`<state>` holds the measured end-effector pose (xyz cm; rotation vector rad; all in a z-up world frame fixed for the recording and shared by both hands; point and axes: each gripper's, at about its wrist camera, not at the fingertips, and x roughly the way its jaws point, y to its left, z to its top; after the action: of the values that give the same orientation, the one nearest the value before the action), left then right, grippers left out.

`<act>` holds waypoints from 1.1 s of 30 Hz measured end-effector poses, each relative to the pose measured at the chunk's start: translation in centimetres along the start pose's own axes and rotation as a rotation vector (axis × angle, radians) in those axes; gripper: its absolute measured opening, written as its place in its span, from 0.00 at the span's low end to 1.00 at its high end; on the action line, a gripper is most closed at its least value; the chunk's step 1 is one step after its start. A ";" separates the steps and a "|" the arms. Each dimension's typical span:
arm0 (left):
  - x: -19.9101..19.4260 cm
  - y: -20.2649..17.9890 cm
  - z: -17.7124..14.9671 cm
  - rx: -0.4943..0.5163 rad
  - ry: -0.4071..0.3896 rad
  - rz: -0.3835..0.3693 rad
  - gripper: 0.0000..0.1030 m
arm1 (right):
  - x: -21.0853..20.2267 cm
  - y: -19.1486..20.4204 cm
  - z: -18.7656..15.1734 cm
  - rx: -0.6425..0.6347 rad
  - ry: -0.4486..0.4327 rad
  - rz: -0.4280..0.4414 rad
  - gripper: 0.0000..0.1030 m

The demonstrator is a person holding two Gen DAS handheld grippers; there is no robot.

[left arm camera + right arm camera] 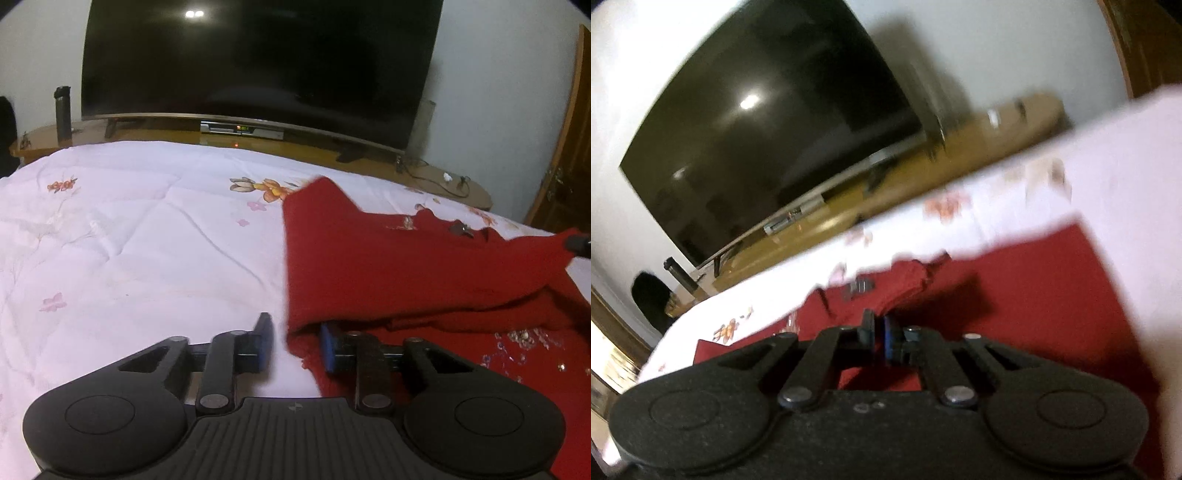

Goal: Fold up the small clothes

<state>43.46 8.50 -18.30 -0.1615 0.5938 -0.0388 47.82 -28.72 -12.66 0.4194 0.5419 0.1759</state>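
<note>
A small red knit garment (pixel 399 266) lies on the white floral bedspread (pixel 129 240), its upper layer lifted and folded over toward the left. Sequin trim (pixel 524 343) shows on the lower layer at the right. My left gripper (pixel 295 343) is open; the garment's lower left edge hangs between its fingers, touching the right pad (pixel 328 347). My right gripper (pixel 881 334) is shut on the red garment's edge (pixel 908 280) and holds it above the flat red cloth (pixel 1034 295). Its tip shows at the far right of the left wrist view (pixel 578 243). The right wrist view is blurred.
A large dark TV (pixel 258 62) stands on a wooden bench (pixel 295 147) past the bed's far edge, with a set-top box (pixel 242 130), a dark flask (pixel 62 114) at the left and cables (pixel 443 181) at the right. A wooden door (pixel 569 155) is far right.
</note>
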 end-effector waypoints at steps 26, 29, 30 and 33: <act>0.6 0.4 0.4 -0.023 0.023 -0.019 0.17 | -0.8 -3.8 -2.2 -0.118 0.060 -0.137 0.05; 0.6 0.3 0.5 -0.016 0.027 -0.019 0.17 | -0.2 -4.5 -2.8 -0.104 0.090 -0.170 0.05; 0.6 0.3 0.6 -0.014 0.029 -0.018 0.17 | 0.1 -4.8 -3.1 -0.101 0.099 -0.176 0.05; 0.6 0.2 0.8 -0.006 0.034 -0.016 0.17 | 0.2 -4.8 -3.5 -0.114 0.093 -0.177 0.05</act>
<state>44.41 8.72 -18.06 -0.1720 0.6267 -0.0548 46.37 -31.77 -17.58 0.2510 0.6544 0.0556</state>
